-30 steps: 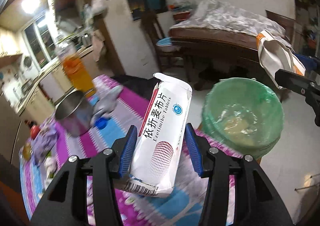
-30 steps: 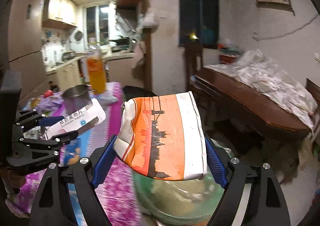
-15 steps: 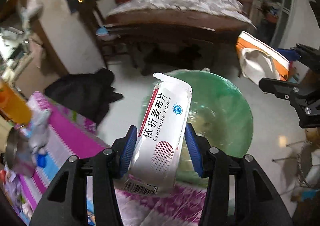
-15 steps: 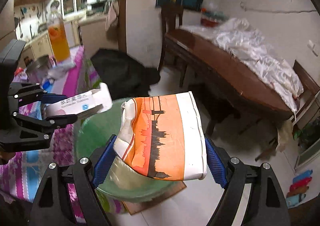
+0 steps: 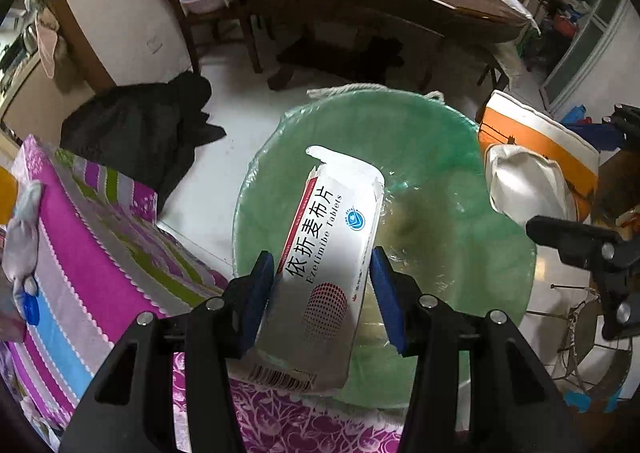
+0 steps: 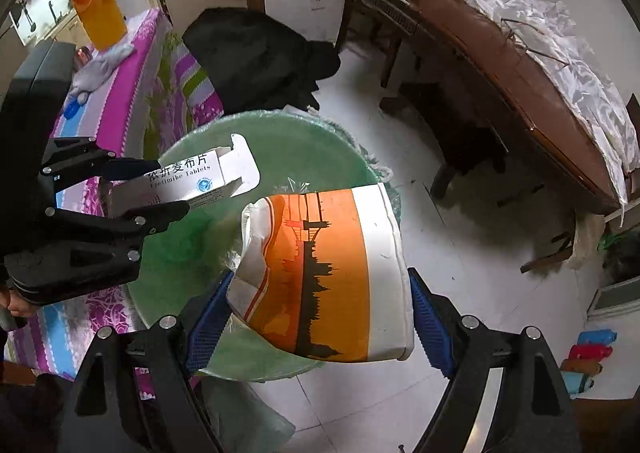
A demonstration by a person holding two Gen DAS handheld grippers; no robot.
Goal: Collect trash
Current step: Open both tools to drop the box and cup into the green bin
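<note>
Trash held over green plastic-lined bin (image 5: pixel 420 141), both hand-held grippers clamped.
White cardboard tablet box (image 5: pixel 328 253) in left hand-held gripper (image 5: pixel 322 289), crushed orange-and-white paper carton (image 6: pixel 320 273) in right hand-held gripper (image 6: pixel 320 317); both judged light, crushable, best pinched w/ flat sides.

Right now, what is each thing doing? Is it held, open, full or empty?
left gripper: shut on the tablet box.
tablet box: held over the bin, top flap open.
right gripper: shut on the orange carton.
orange carton: held over the bin, crumpled.
green-lined bin: open.
orange drink bottle: upright, nearly full.
</note>
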